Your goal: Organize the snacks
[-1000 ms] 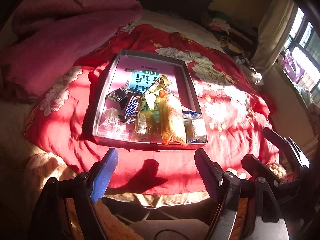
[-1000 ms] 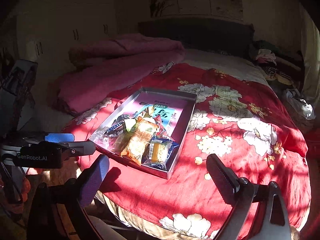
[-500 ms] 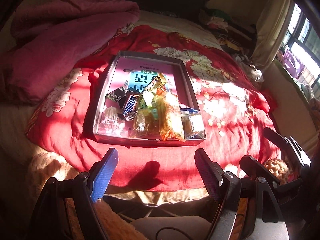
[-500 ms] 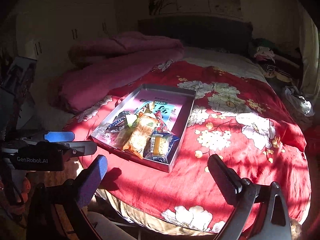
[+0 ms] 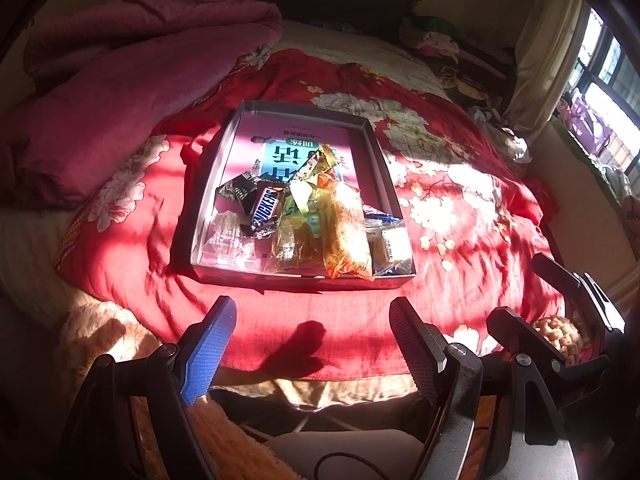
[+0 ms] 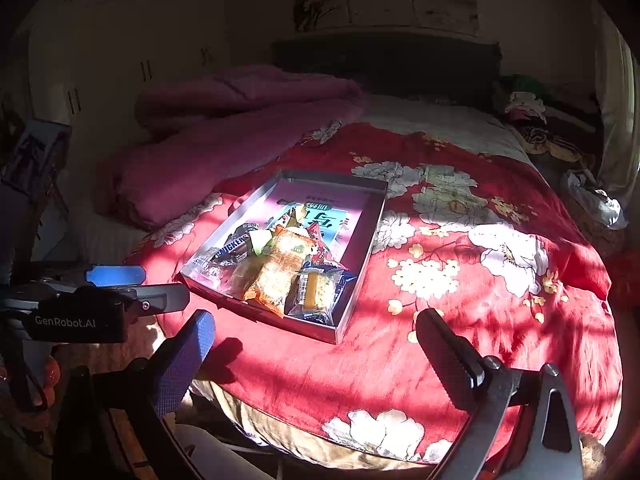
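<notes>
Over the last second I back both spread, empty grippers, left gripper [image 5: 312, 344] and right gripper [image 6: 316, 344], slightly away (snacks [image 5: 316, 220] stay piled in the box's [image 5: 384, 184] near end).

One box [image 5: 380, 156], one Snickers bar [image 5: 267, 208], one orange packet [image 5: 346, 232], two claws.

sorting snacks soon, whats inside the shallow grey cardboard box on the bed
Inside the shallow grey cardboard box: a brown Snickers bar, a long orange wrapped snack and other wrapped snacks, piled at the near end. Anything beneath them is covered.
</notes>
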Motion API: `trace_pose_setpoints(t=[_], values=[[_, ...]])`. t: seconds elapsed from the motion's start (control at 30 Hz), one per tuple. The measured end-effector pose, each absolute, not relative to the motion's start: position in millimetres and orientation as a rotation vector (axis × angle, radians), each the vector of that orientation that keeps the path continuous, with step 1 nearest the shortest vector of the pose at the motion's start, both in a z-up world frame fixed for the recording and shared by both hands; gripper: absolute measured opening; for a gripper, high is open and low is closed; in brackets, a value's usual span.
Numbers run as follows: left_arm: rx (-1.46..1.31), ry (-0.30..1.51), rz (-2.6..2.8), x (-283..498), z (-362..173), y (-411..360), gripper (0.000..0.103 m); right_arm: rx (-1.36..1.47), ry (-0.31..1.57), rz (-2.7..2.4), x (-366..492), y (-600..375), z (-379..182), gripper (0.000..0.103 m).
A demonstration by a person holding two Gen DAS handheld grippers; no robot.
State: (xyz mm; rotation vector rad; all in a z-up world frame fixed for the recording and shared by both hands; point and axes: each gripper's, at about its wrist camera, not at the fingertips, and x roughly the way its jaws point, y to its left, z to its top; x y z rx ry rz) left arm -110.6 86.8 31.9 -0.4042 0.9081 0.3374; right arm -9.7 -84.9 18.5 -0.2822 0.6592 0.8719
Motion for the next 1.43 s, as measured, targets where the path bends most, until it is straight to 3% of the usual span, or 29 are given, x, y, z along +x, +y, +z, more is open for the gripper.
trace_pose_setpoints(t=[1.13,1.43], values=[[-0.371,0.918,0.383,-112.8,33.1,93.7,0.08,-0.275,0.656,0.847,-6.1,-87.0,21.9,0.101],[-0.457,0.869,0.516,-107.9,25.8,176.4,0.08,-0.201,0.67,0.75,39.9,-107.7,15.7,0.101]])
